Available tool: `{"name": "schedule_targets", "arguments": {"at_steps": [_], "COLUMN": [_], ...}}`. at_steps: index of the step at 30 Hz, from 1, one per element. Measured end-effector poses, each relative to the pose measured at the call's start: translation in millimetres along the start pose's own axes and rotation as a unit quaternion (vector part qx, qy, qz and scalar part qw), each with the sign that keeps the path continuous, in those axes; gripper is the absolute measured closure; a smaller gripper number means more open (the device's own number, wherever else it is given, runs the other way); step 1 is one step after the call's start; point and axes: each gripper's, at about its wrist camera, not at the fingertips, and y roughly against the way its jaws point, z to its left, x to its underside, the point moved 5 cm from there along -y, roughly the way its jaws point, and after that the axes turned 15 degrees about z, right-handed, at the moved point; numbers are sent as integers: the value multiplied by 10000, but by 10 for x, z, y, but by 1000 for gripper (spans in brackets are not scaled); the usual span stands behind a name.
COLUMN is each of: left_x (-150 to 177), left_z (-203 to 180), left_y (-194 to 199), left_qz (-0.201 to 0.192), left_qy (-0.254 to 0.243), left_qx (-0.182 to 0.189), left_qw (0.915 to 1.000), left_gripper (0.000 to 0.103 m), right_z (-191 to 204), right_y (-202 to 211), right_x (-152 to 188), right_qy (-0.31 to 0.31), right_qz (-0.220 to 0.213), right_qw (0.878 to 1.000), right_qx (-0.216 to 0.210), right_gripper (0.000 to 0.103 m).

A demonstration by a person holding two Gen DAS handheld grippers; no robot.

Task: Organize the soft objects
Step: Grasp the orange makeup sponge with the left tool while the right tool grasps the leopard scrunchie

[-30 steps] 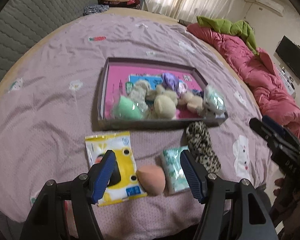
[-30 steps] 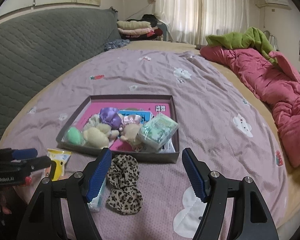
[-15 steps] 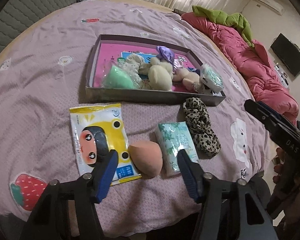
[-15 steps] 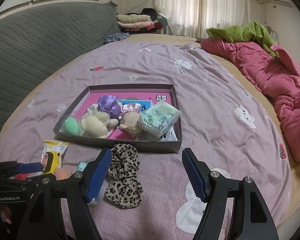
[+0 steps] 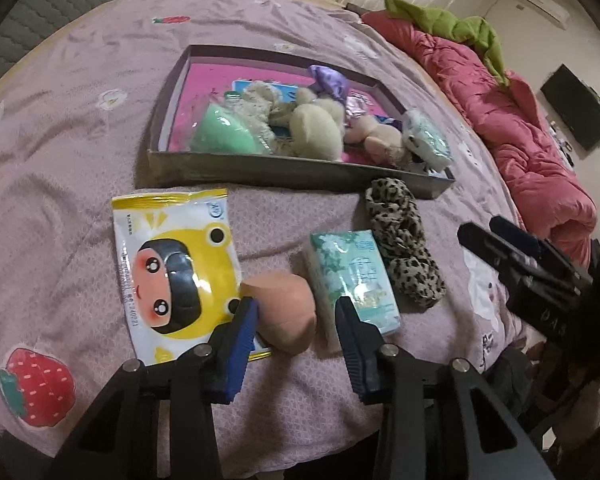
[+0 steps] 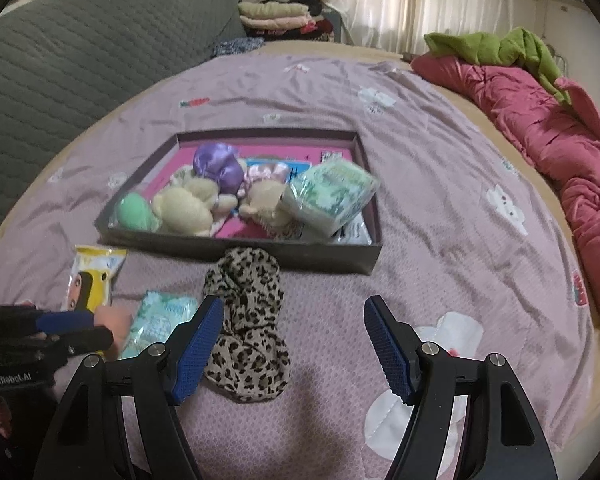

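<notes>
The left gripper [image 5: 296,320] is held low over the near edge of the bed, its 2 blue-padded fingers apart, and the peach egg-shaped makeup sponge [image 5: 284,308] is seen between them. The left finger pad is at the sponge's left side; a gap is left between the sponge and the right pad. The sponge lies on the lilac patterned bedsheet [image 5: 60,160], its long axis running from the gripper's near right to far left, with the narrower end pointed away and left.

Just left of the left gripper, a flat yellow-and-white sachet printed with a cartoon face [image 5: 172,268] is laid lengthwise away from it, and its near corner is tucked under the left finger. Just right, a mint-green plastic-wrapped tissue pack [image 5: 352,272] is laid the same way, touching or almost touching the sponge. Beyond that pack on the right, a leopard-print fabric scrunchie [image 5: 400,248] is stretched away from the gripper.

The right gripper [image 6: 294,344] is held with its fingers wide apart and nothing between the pads; the scrunchie [image 6: 248,332] lies just ahead, nearer its left finger.

Further ahead of both grippers, a shallow dark cardboard box with a pink floor [image 5: 260,168] is filled with plush items, a green sponge and another tissue pack. Bare sheet is left to the right of the right gripper, up to the pink quilt [image 6: 560,136].
</notes>
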Motion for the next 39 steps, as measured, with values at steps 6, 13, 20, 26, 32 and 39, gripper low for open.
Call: {"name": "schedule_targets", "arguments": {"at_steps": [6,13,20,26,32,39], "left_x": [13,-76,-136,-184,-198,-210], "left_z": [49,-51,-54,-3,27,84], "left_y": [-77,-125,-165,-206,-223,-199], "left_qz": [109,126,206,215,213,174], "left_qy": [63,-94,-139,-37,50,157], "left_qx": [-30,-125,-249,-181,-70,-10], "left_qw": [9999,9998,9994,9996,9997,9997], "left_gripper": [62,62,62,62,62,66], "right_z": [80,65,111,181,241,229], "right_y": [-145,-305,-500,-672,-806,-728], "right_x": [50,61,28,19,22,-16], "right_qy": [99,67,186,289,382,296], "right_qz": [167,360,556,692,811,726], "right_qw": [9998,9993,9982,9970,9959,9954], "right_qx": [-53,-98,-139,-176,-143,-543], "right_gripper": [29,29,29,29,32,78]}}
